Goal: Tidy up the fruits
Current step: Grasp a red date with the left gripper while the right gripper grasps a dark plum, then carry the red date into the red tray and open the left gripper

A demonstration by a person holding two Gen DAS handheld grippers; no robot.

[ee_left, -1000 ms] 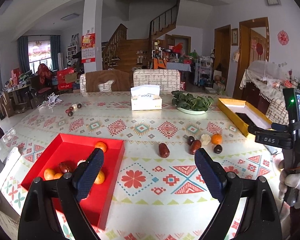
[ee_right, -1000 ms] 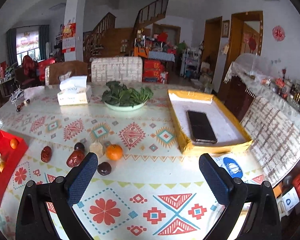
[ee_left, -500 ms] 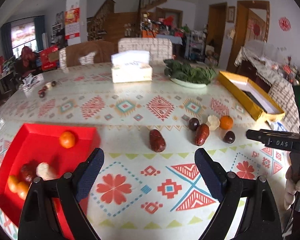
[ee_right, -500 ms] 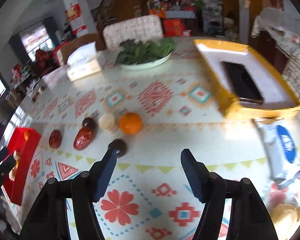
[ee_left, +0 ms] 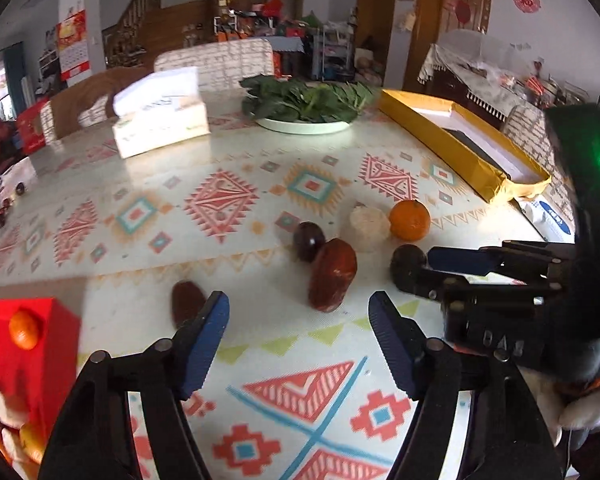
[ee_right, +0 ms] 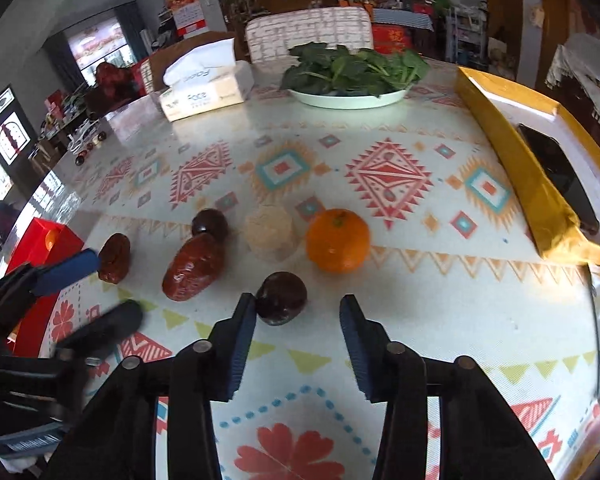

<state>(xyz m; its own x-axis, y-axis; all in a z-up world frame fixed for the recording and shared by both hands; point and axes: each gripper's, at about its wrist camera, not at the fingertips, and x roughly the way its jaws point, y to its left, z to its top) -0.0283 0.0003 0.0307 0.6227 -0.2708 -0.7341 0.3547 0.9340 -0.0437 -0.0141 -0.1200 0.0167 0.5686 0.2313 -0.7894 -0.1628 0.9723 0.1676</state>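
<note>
Loose fruits lie on the patterned tablecloth: a large red date (ee_left: 333, 274) (ee_right: 193, 267), a smaller red date (ee_left: 186, 304) (ee_right: 115, 258), a dark plum (ee_left: 309, 240) (ee_right: 209, 222), a pale round fruit (ee_left: 369, 222) (ee_right: 270, 232), an orange (ee_left: 410, 219) (ee_right: 337, 240) and a second dark plum (ee_left: 407, 263) (ee_right: 281, 298). My left gripper (ee_left: 299, 320) is open, low over the table, just short of the two dates. My right gripper (ee_right: 297, 316) is open, the second plum just ahead by its left finger. A red tray (ee_left: 28, 356) (ee_right: 44, 240) at the left holds an orange and other fruit.
A tissue box (ee_right: 204, 88), a plate of greens (ee_right: 352, 76) and a yellow box (ee_right: 540, 184) with a phone stand farther back and right. A blue-and-white packet (ee_left: 548, 216) lies near the table's right edge. My right gripper's body (ee_left: 540, 300) crowds the left view.
Both grippers have dropped lower and moved forward toward the loose fruits. The right gripper has come up to the near dark plum; the left now points at the two dates.
</note>
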